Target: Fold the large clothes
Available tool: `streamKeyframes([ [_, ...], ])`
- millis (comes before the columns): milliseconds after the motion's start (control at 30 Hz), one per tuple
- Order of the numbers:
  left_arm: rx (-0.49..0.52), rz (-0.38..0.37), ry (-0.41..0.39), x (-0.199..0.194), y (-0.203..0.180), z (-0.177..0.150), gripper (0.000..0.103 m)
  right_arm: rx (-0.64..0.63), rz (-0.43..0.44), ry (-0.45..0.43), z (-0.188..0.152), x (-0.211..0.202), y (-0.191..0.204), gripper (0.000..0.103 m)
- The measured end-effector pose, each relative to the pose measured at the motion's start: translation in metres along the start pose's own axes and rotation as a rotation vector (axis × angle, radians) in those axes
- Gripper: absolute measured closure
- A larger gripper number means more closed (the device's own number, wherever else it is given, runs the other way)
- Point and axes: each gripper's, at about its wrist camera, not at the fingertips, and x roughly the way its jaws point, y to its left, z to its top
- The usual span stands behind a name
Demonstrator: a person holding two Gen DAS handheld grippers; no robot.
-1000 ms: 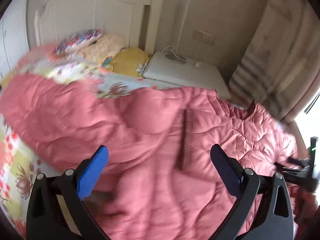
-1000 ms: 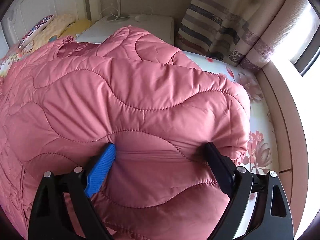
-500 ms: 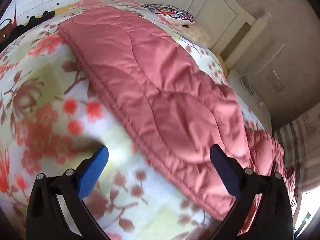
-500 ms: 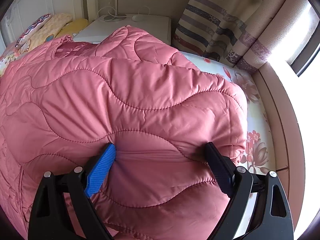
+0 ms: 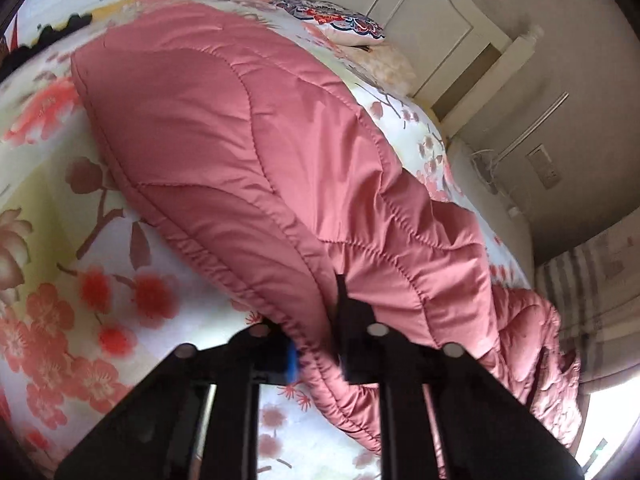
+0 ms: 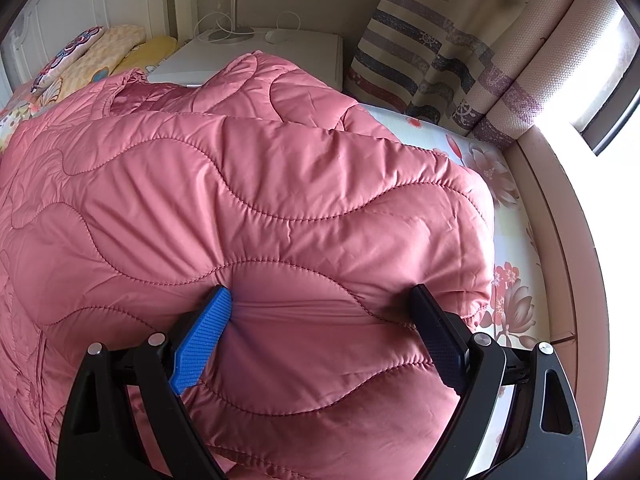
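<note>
A large pink quilted garment (image 5: 248,152) lies spread across a bed with a floral sheet (image 5: 72,280). My left gripper (image 5: 316,356) is shut on the garment's gathered lower hem, which bunches between the two fingers. In the right wrist view the same pink garment (image 6: 248,208) fills most of the frame, folded over in thick layers. My right gripper (image 6: 320,320) is open, its blue and black fingers wide apart and pressed into the padded fabric.
A white headboard (image 5: 432,12) and patterned pillows (image 5: 340,24) are at the bed's head. A white bedside table (image 6: 256,56) with cables stands by the wall. A striped curtain (image 6: 432,64) and the bed's side rail (image 6: 560,240) are at the right.
My left gripper was open above the bed; it has come down to the garment's hem and shut on it. My right gripper has stayed open, pressed on the fabric.
</note>
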Motion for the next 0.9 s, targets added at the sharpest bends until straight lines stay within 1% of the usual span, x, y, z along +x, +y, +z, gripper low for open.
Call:
streamKeyframes([
  [133,-0.004,-0.016,-0.023,-0.009,0.002,0.002,0.093,0.001,0.004,0.001,0.0,0.0,0.0,0.017],
  [267,-0.026,-0.058,-0.033,-0.021,0.002,0.011,0.092,-0.001,0.003,0.001,0.0,0.0,0.0,0.017],
  [367,-0.059,-0.084,-0.013,-0.022,0.007,0.018,0.092,0.001,0.004,0.0,0.0,0.0,0.0,0.017],
  [433,-0.051,-0.065,-0.007,-0.019,0.005,0.018,0.093,0.003,0.003,-0.001,0.0,0.0,0.0,0.017],
  [500,-0.006,-0.034,-0.039,-0.026,-0.003,0.013,0.094,0.002,0.002,-0.002,0.0,0.0,0.001,0.017],
  [533,0.041,-0.01,-0.075,-0.033,-0.012,0.01,0.094,0.001,0.003,-0.001,0.0,0.0,0.0,0.017],
  [600,0.1,0.013,-0.126,-0.046,-0.026,0.006,0.094,0.001,0.003,0.0,0.0,0.0,0.0,0.017],
  [700,0.189,0.017,-0.191,-0.069,-0.053,0.005,0.094,0.002,0.003,0.0,0.0,0.0,0.0,0.017],
  [733,0.205,0.014,-0.202,-0.075,-0.061,0.005,0.094,0.002,0.003,0.0,0.0,0.0,0.0,0.017],
  [800,0.281,0.024,-0.237,-0.088,-0.092,0.007,0.094,0.002,0.002,-0.001,0.0,0.001,0.0,0.017],
  [833,0.342,0.037,-0.265,-0.096,-0.114,0.005,0.094,0.0,0.001,-0.002,0.0,0.001,0.0,0.017],
  [900,0.452,0.027,-0.307,-0.109,-0.153,-0.005,0.094,0.003,0.004,-0.005,0.0,0.001,0.0,0.017],
])
